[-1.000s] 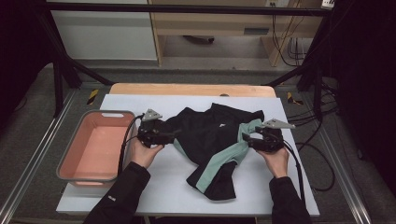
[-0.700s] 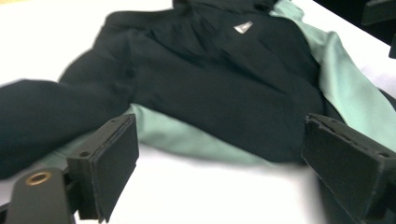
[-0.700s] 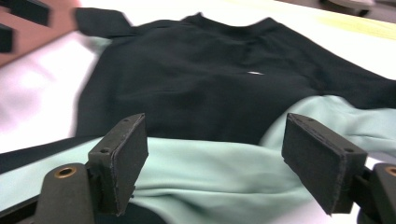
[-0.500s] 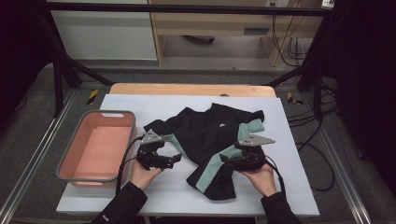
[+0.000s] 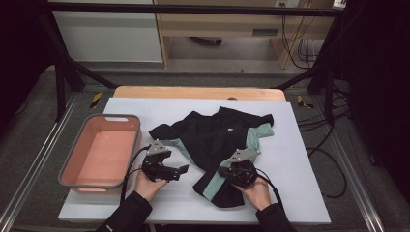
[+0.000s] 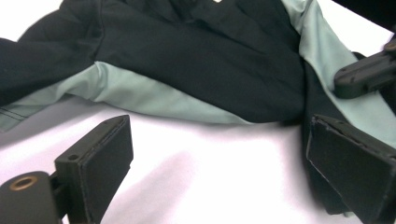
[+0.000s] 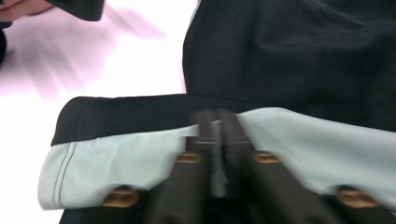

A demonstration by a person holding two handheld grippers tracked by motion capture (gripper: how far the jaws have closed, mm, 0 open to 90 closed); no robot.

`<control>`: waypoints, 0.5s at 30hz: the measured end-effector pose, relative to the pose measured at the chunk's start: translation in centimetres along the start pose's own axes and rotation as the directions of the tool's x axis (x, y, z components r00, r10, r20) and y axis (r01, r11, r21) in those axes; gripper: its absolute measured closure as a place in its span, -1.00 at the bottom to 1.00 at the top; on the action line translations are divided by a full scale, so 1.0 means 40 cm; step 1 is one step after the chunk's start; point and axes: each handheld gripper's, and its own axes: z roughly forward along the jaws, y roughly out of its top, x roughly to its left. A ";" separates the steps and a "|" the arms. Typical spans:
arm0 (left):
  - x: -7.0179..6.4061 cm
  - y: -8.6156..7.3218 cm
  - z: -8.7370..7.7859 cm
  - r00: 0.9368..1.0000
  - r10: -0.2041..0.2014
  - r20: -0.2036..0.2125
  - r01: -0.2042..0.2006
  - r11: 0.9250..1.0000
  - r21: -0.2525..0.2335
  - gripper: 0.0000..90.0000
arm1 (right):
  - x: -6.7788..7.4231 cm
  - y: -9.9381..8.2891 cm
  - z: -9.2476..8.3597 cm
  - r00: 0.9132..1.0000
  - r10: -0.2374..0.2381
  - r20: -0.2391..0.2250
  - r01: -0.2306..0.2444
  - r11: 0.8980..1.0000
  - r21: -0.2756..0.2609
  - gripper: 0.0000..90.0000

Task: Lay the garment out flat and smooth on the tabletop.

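On the left sits the pink tub, well apart from the work. Next, the left gripper hovers over bare table with its jaws spread, nothing between them; the black-and-mint shirt lies just to its right, its near edge a short reach away. Further right, the right gripper has just closed, pinching the shirt's mint hem, so the left hand's reach runs rightward.

Shirt spread mid-table, tub lying well left of it, both grippers at the near edge
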 end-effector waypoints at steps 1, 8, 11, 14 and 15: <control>0.000 -0.001 0.000 1.000 -0.001 0.001 0.001 1.000 -0.002 -0.85 | -0.004 0.001 -0.009 1.000 0.003 -0.005 -0.003 1.000 0.006 1.00; 0.000 -0.002 0.000 1.000 -0.002 0.007 0.002 1.000 -0.006 -0.84 | -0.040 -0.022 -0.094 0.999 0.031 0.045 -0.029 0.999 -0.033 1.00; 0.001 -0.002 0.002 1.000 -0.004 0.010 0.004 1.000 -0.004 -0.84 | -0.042 -0.036 -0.109 0.998 0.041 0.055 -0.036 0.996 -0.085 0.69; 0.003 -0.002 0.001 1.000 0.001 0.005 -0.001 1.000 -0.007 -0.84 | -0.028 -0.031 -0.085 0.994 0.042 0.102 -0.030 0.993 -0.111 0.19; 0.005 -0.001 0.000 1.000 -0.003 0.006 0.003 1.000 -0.010 -0.84 | -0.023 -0.029 -0.074 0.995 0.047 0.092 -0.036 0.993 -0.116 -0.03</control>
